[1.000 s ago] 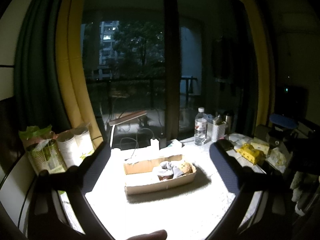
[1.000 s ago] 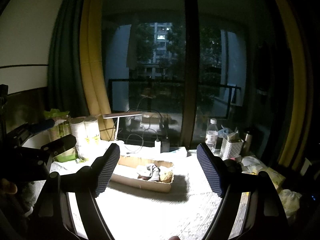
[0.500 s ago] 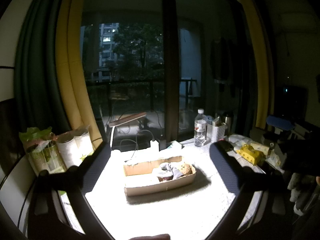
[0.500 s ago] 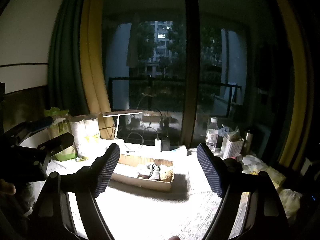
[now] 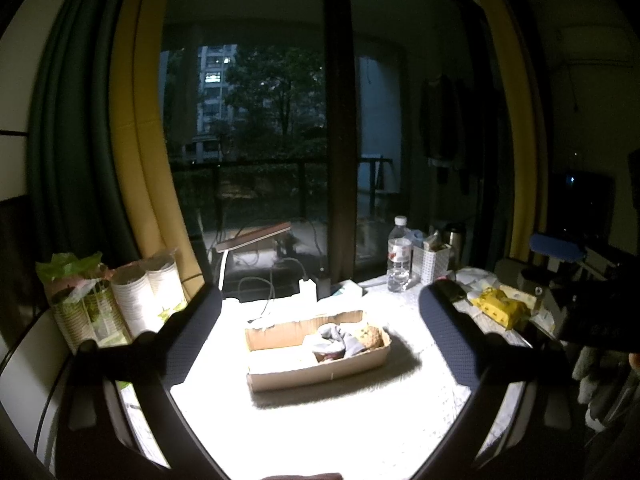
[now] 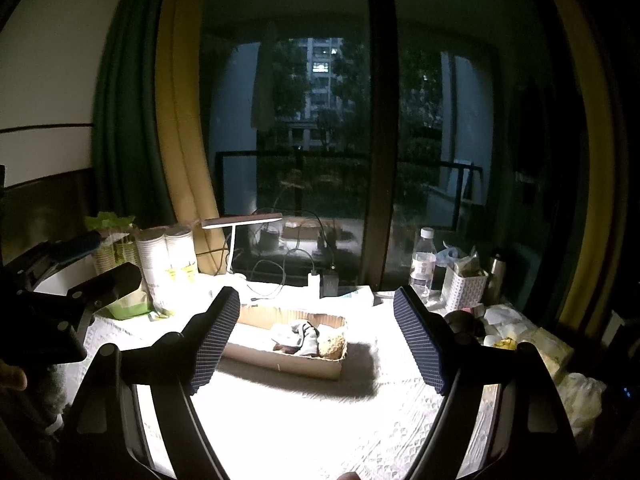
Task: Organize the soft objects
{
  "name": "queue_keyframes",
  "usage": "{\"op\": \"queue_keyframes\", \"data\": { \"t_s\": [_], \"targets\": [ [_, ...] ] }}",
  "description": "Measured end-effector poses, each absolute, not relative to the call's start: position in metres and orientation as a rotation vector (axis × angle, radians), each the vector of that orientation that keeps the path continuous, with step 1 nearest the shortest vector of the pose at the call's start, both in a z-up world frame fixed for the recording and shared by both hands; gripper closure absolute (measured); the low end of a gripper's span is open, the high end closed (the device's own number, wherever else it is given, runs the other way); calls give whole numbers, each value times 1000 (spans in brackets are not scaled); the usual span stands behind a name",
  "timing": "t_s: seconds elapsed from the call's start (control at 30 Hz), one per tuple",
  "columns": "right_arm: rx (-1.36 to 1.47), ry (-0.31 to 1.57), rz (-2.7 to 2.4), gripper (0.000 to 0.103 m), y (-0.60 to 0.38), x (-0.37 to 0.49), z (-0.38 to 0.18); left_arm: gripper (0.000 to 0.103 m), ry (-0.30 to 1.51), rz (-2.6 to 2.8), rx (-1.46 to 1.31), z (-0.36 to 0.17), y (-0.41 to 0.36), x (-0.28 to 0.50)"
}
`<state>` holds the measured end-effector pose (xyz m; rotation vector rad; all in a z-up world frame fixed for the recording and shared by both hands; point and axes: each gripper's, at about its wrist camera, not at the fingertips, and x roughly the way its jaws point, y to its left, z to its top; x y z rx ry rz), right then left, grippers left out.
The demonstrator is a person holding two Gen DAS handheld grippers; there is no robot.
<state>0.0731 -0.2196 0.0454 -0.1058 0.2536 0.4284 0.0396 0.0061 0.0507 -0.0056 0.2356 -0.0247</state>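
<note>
A shallow cardboard tray [image 5: 316, 372] [image 6: 276, 358] sits on the brightly lit white tablecloth. In it lie a grey cloth [image 5: 332, 338] [image 6: 298, 334] and a tan round soft thing [image 5: 372, 336] [image 6: 331, 346] at its right end. My left gripper [image 5: 320, 320] is open and empty, held well above and in front of the tray. My right gripper [image 6: 316, 336] is also open and empty, at a similar distance from the tray. The other gripper shows at each view's edge.
A desk lamp [image 6: 240, 224], cables and a charger [image 6: 314, 282] stand behind the tray. Paper cup stacks [image 6: 168, 264] and green packets are at the left. A water bottle [image 5: 399, 256], a white basket [image 6: 466, 288] and yellow packets [image 5: 498, 306] are at the right. A dark window is behind.
Both views have tilted up slightly and shifted a little. The tray and its contents have not moved. Both grippers stay open.
</note>
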Motion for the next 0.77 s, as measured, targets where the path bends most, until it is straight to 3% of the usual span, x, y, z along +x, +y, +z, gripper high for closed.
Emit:
{"op": "queue_keyframes", "data": {
  "t_s": [0.77],
  "targets": [
    [-105,263,430,21,-217,78,38,3,241,-34,-9,42,-4,43]
  ]
}}
